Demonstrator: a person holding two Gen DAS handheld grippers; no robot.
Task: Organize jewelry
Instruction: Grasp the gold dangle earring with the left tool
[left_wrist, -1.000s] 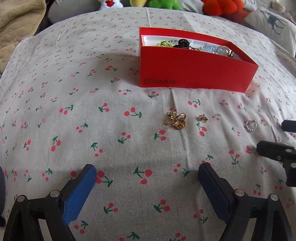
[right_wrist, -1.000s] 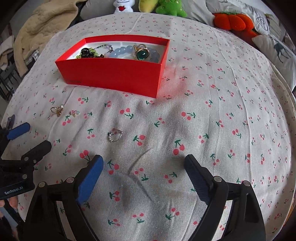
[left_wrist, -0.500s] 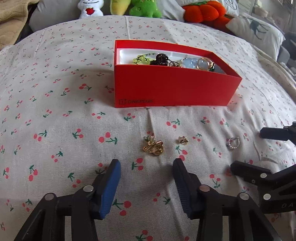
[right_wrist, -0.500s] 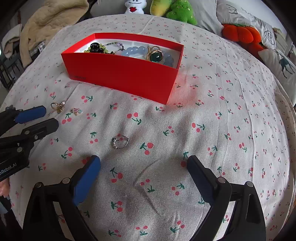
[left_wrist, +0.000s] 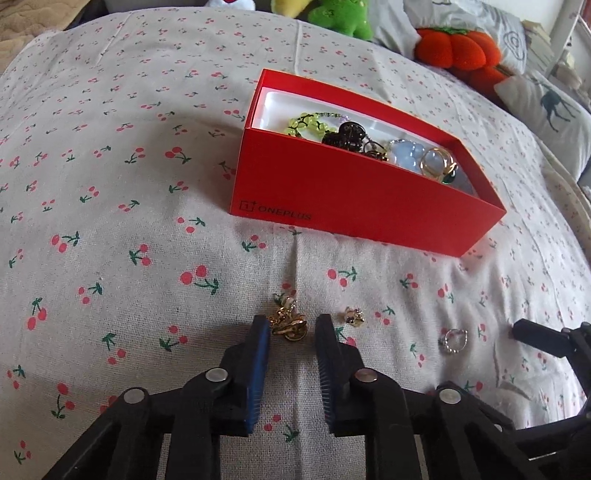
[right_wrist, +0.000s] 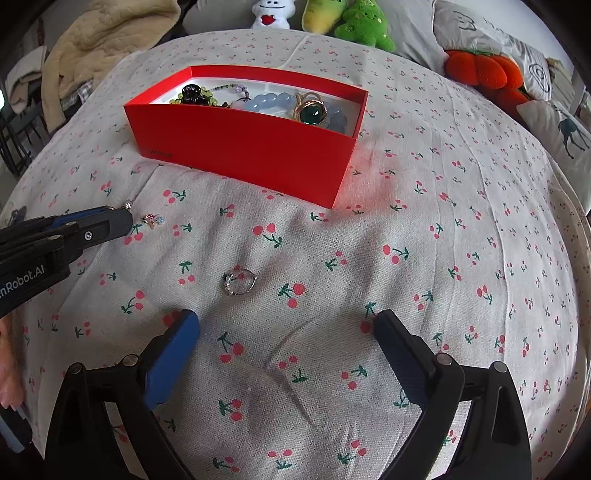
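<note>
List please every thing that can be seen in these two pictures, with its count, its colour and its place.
box: 1, red, on the cloth, far side
beads, rings and a clip in the box: several, green, blue, gold, black
gold piece: 1, on the cloth, between the left pads
small stud: 1, gold, beside it
pearl ring: 1, silver, ahead of the right gripper
cloth: 1, white with red cherries
plush toys: several, green, white, orange, at the far edge
left gripper: black with blue pads, jaws closing around the gold piece
right gripper: black with blue pads, open, empty
</note>
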